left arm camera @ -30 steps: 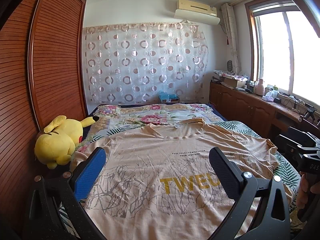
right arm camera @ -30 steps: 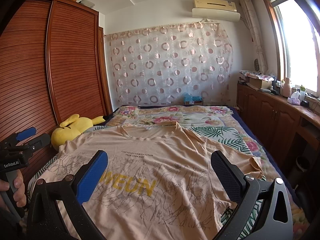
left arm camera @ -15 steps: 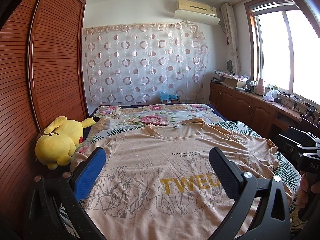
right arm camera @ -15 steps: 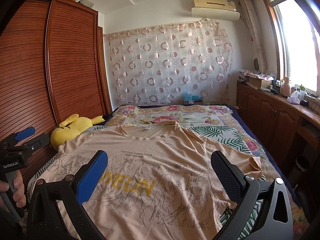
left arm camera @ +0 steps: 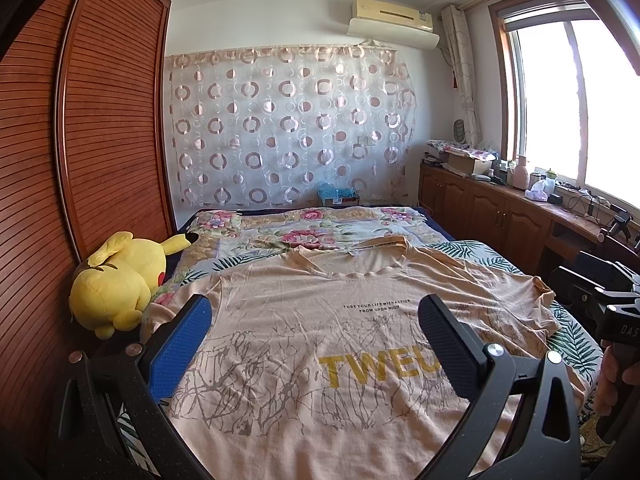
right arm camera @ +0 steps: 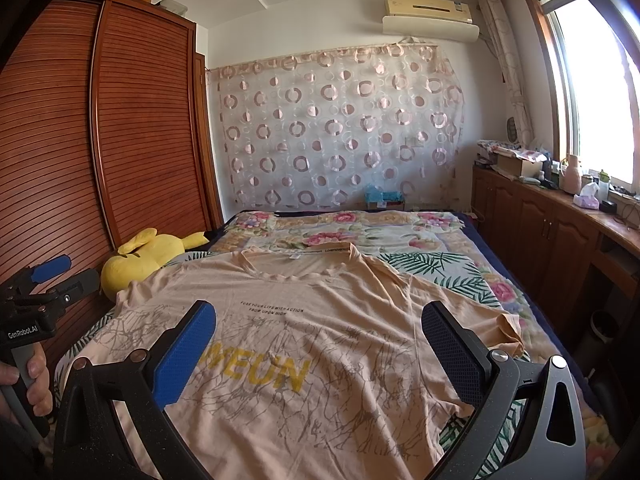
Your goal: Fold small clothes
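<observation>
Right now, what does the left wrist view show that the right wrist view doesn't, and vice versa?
Only the left wrist view: the right gripper at its right edge, and the whole yellow plush toy, face included.

Only the right wrist view: the left gripper with the hand on its handle at the left edge, and the shirt's right sleeve bunched over the bedspread.

Both: the peach T-shirt lying flat and unfolded, each camera's own fingers spread open above it, holding nothing, the circle curtain, and the air conditioner.

A T-shirt (left arm camera: 320, 344) lies spread across the bed (left arm camera: 460, 252) at frame centre; a plush toy (left arm camera: 116, 284) rests at left, a counter (left arm camera: 532, 204) at right.
</observation>
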### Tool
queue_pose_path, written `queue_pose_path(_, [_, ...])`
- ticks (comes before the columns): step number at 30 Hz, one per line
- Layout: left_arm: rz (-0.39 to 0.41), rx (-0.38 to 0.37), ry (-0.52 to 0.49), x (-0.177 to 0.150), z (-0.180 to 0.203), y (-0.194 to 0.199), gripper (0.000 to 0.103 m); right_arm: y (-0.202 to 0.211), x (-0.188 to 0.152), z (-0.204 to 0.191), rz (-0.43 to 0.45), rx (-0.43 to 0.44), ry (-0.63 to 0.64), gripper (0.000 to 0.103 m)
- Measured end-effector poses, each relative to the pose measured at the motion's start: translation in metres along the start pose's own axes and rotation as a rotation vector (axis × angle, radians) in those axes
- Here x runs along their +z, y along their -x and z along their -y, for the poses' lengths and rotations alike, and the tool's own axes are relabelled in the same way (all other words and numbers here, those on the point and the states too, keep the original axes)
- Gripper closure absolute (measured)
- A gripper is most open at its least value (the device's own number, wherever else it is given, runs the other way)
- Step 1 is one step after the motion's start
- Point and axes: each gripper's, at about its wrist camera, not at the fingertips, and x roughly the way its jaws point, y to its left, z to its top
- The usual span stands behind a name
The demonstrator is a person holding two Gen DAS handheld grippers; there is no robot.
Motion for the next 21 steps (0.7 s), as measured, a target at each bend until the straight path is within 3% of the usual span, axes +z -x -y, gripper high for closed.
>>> queue_pose_path(21, [0.007, -0.001, -0.002, 0.013, -0.001, 0.008, 0.000, 0.001, 0.001, 0.000, 0.004, -0.003, 0.001, 0.000])
